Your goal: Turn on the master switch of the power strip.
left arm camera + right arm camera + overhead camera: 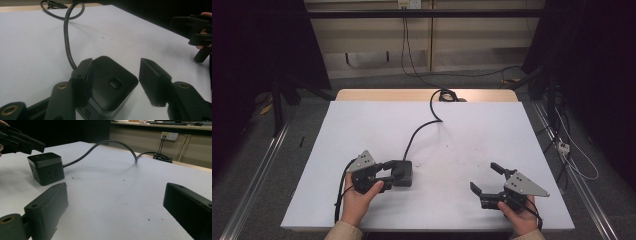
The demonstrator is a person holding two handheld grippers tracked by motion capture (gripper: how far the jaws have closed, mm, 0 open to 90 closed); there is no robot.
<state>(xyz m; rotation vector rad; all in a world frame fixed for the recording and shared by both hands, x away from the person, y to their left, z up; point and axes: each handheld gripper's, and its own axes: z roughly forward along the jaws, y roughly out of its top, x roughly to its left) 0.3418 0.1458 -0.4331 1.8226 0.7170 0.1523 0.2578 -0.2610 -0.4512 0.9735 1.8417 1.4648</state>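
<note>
The left hand-held gripper straddles the black cube power strip near the counter's front left. Its jaws are spread: one touches a side, the other stands just clear, so the grasp looks begun but not closed. The right hand-held gripper waits wide open and empty, well apart. The strip's cord snakes to the far edge; nothing else blocks the way.

Black cube with a black cord on a white table; both claws black, topped with grey plates.
</note>
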